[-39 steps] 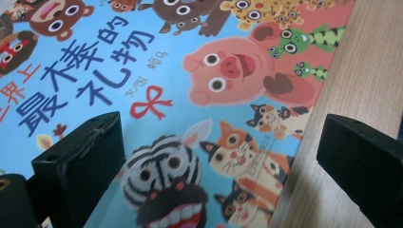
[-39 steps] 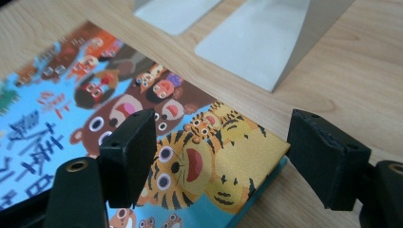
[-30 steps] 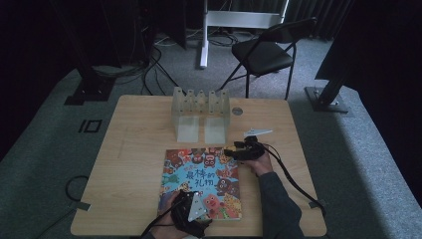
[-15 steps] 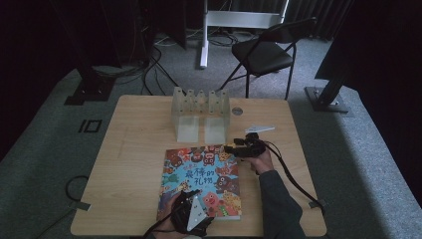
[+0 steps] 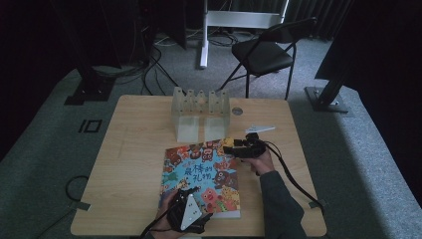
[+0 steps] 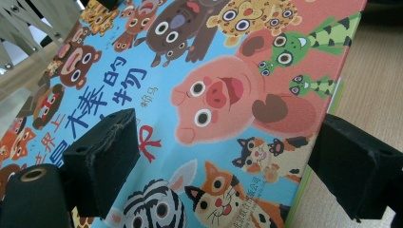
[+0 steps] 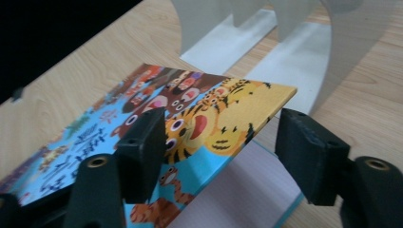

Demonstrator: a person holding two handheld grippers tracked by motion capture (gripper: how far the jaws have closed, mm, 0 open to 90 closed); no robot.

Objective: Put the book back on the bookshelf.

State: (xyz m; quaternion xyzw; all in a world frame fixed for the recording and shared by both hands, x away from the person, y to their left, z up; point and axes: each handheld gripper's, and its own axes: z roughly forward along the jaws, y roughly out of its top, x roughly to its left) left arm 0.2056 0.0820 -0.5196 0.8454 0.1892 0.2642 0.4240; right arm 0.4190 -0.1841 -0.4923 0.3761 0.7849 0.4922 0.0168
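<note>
Lying on the desk (image 5: 129, 149), just in front of the clear slotted rack (image 5: 200, 114), we see the picture book (image 5: 201, 177). A white strip (image 5: 260, 128) lies right of the rack. Our left gripper (image 6: 223, 166) hangs open over the book's near edge; our right gripper (image 7: 223, 142) stands open around the far corner. The right gripper view shows the cover (image 7: 223, 114) raised off a white page (image 7: 237, 190); we cannot tell what the rack holds.

Clear slotted rack (image 5: 200, 113) at the wooden table's (image 5: 134, 164) twelve o'clock edge; white strip (image 5: 260, 128) at two o'clock; black folding chair (image 5: 266, 55) beyond.
</note>
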